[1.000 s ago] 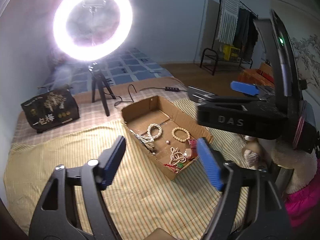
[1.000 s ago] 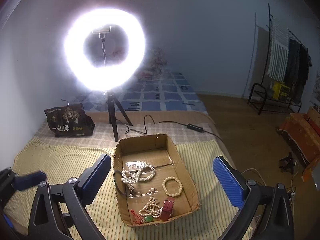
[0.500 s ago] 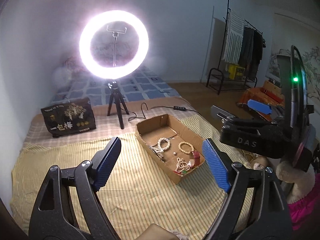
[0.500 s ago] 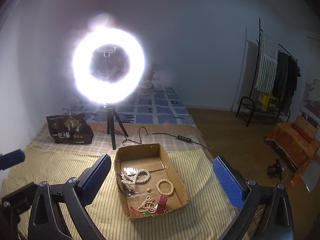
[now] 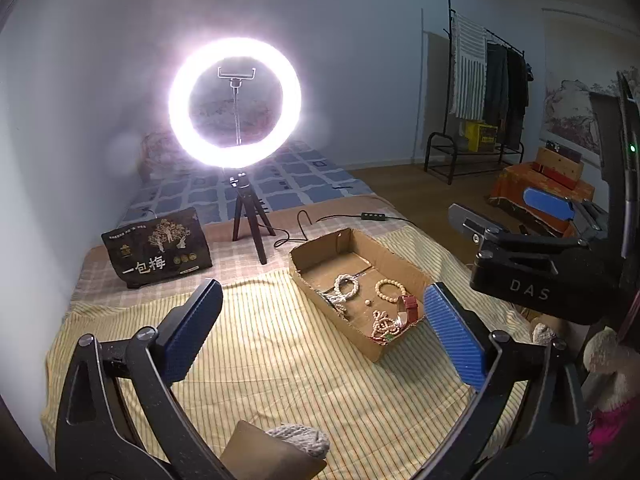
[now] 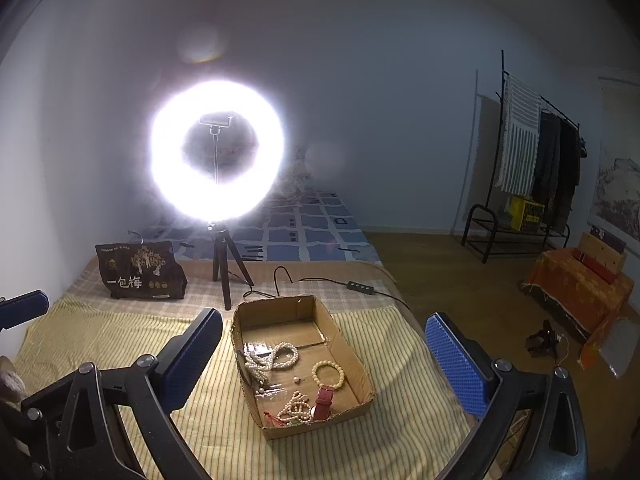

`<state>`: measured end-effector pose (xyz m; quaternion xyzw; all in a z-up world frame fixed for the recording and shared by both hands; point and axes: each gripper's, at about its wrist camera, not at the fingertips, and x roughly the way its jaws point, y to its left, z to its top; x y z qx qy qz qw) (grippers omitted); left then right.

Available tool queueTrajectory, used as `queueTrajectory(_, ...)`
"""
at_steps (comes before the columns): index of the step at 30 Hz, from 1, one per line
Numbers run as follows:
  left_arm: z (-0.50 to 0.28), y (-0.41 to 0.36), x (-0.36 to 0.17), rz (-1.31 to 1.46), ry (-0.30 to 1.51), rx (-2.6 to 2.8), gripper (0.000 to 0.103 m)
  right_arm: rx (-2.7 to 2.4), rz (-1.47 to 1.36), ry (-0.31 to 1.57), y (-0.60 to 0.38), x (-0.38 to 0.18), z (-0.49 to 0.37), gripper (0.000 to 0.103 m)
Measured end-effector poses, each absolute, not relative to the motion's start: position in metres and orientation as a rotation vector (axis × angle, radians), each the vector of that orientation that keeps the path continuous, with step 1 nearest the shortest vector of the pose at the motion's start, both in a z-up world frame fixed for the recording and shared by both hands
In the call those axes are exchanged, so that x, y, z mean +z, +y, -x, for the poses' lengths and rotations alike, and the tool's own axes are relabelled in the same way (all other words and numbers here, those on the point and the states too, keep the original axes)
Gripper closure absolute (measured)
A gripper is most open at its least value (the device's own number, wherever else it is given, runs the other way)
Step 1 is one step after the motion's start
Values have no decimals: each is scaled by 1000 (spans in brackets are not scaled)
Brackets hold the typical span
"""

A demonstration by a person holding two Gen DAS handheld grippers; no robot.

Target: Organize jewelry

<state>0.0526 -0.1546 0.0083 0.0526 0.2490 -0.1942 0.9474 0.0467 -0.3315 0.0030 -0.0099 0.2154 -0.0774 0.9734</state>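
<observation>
Left gripper jaws opening, nothing btwn them; right gripper fingers spread wide, empty. Jewelry sits in cardboard box on striped bedspread, ahead of both, w/ ring light behind

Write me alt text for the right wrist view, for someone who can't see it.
A shallow cardboard box of jewelry, bead strands, a bead bracelet and a red strap, sits on a striped bedspread. The right hand-held gripper frames it, open and empty; a lit ring light glares behind.
</observation>
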Motion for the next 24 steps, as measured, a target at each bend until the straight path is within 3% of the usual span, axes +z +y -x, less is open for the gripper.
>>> queueTrajectory(24, -57, -152, 3, -103, 540, -373, 0, -167, 26, 435, -328, -5, -47, 0)
